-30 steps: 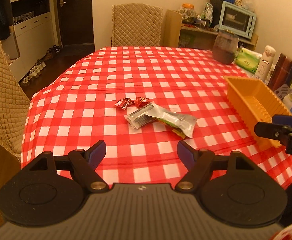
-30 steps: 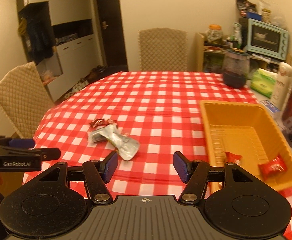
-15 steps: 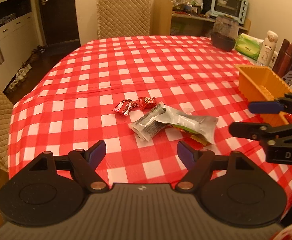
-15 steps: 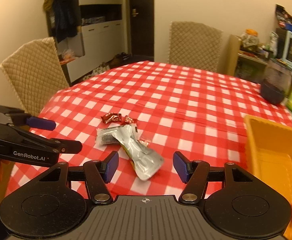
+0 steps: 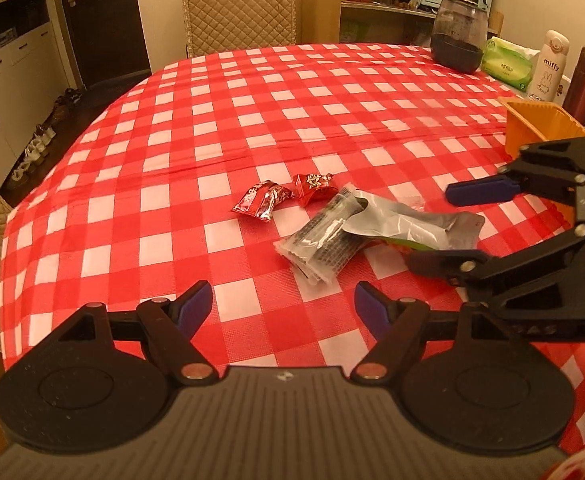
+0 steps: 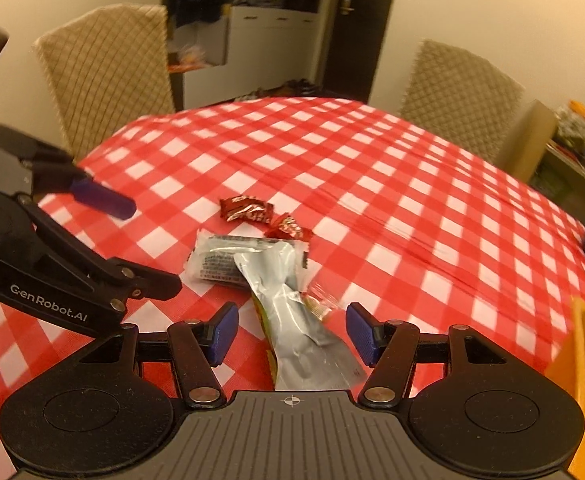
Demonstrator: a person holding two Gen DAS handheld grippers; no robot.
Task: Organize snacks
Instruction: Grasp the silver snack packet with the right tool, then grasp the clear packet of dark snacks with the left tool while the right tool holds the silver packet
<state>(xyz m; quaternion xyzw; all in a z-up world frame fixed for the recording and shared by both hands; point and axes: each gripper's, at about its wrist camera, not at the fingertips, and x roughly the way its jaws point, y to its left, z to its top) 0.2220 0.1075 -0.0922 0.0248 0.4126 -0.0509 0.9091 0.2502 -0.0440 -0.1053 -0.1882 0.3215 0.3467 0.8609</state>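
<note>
Four snacks are seen gathered near the middle of the worktop, which is covered with a red-and-white checked cloth. A silver foil packet is laid with one end over a clear packet with dark print, and a green-and-yellow edge is glimpsed under the foil. Just beyond these, two small red wrapped sweets are placed side by side, close together but clear of the clear packet as seen from the left wrist.

The left tongs are held released above the near edge of the cloth, nothing being caught between the blue pads, and the clear packet is seen just ahead of them. The right tongs are being closed, yet the pads are not pressed on anything: the foil packet is framed between them, with a gap visible on each side. From the left wrist view, the right tongs are seen entering from the right, one finger above the foil packet's far end and one at its near edge.

An orange basket is set at the right side of the worktop, well apart from the snacks. A dark glass jar, a green tissue pack and a white bottle are stood along the far right edge.
</note>
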